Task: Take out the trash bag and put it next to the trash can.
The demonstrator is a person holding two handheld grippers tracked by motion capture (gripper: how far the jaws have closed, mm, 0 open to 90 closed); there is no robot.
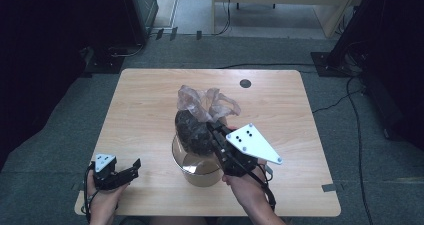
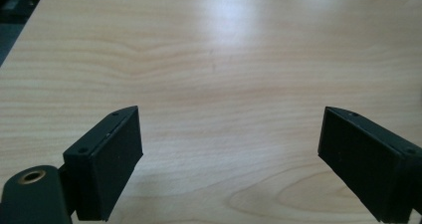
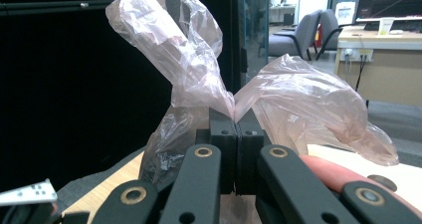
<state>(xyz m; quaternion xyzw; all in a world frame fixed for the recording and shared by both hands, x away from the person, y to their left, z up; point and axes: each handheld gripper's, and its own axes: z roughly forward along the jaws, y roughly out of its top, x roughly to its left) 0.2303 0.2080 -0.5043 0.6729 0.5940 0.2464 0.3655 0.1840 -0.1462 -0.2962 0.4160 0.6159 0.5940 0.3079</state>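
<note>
plastic bag (image 3: 199, 69) pinched by right gripper (image 3: 235, 118)

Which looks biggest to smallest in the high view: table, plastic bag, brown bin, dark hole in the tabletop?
1. Table
2. Plastic bag
3. Brown bin, partly covered by the bag, so its place against the bag is unsure
4. Dark hole

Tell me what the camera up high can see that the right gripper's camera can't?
The high view takes in the whole wooden table, the round container under the bag, the dark stuff filling the bag, and the left gripper with its jaws open near the table's near left corner. The right gripper view looks out past the table to office chairs and a desk in the room behind. Both show the pinkish plastic bag with its bunched top pinched in the right gripper, whose jaws are shut on it.
</note>
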